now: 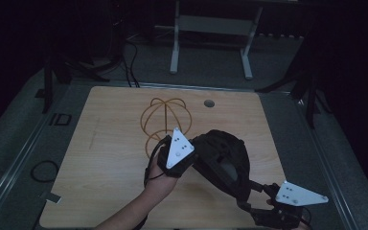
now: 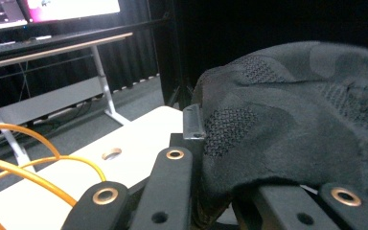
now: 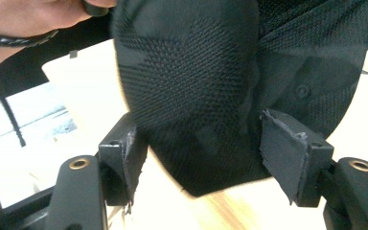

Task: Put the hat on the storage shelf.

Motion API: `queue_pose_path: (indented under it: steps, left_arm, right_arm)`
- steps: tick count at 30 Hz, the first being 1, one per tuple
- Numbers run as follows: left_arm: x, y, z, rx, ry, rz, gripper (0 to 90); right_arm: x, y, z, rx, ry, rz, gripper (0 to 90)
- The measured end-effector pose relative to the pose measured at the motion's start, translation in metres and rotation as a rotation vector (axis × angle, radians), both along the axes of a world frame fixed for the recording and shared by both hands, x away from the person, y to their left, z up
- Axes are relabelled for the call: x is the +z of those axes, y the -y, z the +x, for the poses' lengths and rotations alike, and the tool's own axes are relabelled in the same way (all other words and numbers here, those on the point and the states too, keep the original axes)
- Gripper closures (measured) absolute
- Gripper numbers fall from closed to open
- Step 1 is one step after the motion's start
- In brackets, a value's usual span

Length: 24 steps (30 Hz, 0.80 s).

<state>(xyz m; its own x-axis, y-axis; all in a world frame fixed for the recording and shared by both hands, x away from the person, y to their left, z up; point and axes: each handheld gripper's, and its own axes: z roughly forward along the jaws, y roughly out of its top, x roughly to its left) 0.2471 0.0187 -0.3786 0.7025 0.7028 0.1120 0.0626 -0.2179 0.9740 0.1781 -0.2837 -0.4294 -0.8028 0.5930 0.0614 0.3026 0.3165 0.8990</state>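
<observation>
A black mesh cap (image 1: 223, 160) hangs over the middle of the wooden table (image 1: 105, 158). My left gripper (image 1: 191, 157) is shut on its edge; in the left gripper view the dark fabric (image 2: 287, 110) bulges out from the closed jaws of that gripper (image 2: 196, 143). My right gripper (image 1: 247, 191) is at the front right, open, and the cap's lower part (image 3: 196, 96) hangs between its pads (image 3: 282, 143) with a gap on the right side. A golden wire hat stand (image 1: 165, 120) rises just behind the cap, and its orange wires (image 2: 28, 167) curve past on the left.
A round cable hole (image 1: 209, 103) lies at the table's back. Beyond the table stands a white desk frame (image 1: 211, 28). A cable loop (image 1: 43, 170) lies on the floor at the left. A person's hand (image 3: 33, 17) is in the right gripper view's top left.
</observation>
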Motion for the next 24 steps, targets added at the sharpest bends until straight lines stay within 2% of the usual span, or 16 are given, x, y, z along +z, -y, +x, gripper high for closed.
queue_pose_path:
  steps: [2,5,7,9,11,12,13,15,16,17,19,20,22,24]
  left_arm:
    - [0.001,-0.001,-0.001,-0.006,0.014,0.011,88.3]
    - [0.001,-0.008,0.002,-0.007,0.005,-0.009,88.3]
    - [0.001,-0.012,0.004,0.005,0.008,-0.007,88.2]
    - [0.0,-0.017,0.005,-0.015,0.007,-0.01,88.2]
    - [-0.001,-0.02,0.004,-0.078,0.031,-0.022,88.2]
    - [-0.001,-0.02,0.004,-0.078,0.031,-0.022,88.2]
    - [-0.001,-0.022,0.003,-0.087,0.049,-0.006,88.2]
    - [-0.001,-0.025,0.001,-0.137,0.058,-0.009,88.2]
    - [0.0,-0.026,0.0,-0.139,0.076,0.013,88.2]
    - [0.0,-0.028,0.001,-0.157,0.069,0.013,88.2]
    - [0.0,-0.031,0.001,-0.187,0.086,0.011,88.1]
    - [0.0,-0.036,0.0,-0.242,0.098,-0.003,88.1]
    - [-0.001,-0.039,0.0,-0.262,0.11,-0.008,88.1]
    - [-0.001,-0.044,-0.001,-0.323,0.115,-0.029,88.1]
  right_arm:
    - [0.001,0.004,0.0,-0.008,0.007,-0.002,34.6]
    - [0.007,0.013,0.0,-0.006,0.027,-0.008,36.7]
    - [0.011,0.017,0.0,0.0,0.037,-0.002,36.7]
    - [0.016,0.022,-0.001,-0.004,0.051,0.01,37.1]
    - [0.02,0.025,0.001,-0.014,0.068,-0.001,37.4]
    - [0.02,0.025,0.001,-0.014,0.068,-0.001,37.4]
    - [0.023,0.026,0.002,-0.015,0.084,-0.005,38.4]
    - [0.03,0.027,0.008,-0.015,0.101,-0.017,41.0]
    - [0.034,0.026,0.011,-0.012,0.11,-0.021,41.1]
    - [0.034,0.026,0.011,-0.012,0.11,-0.021,41.1]
    - [0.038,0.024,0.014,-0.009,0.124,-0.028,41.3]
    - [0.042,0.022,0.018,-0.004,0.142,-0.032,41.7]
    - [0.043,0.021,0.019,-0.002,0.155,-0.033,41.9]
    - [0.047,0.015,0.023,0.028,0.182,-0.049,42.3]
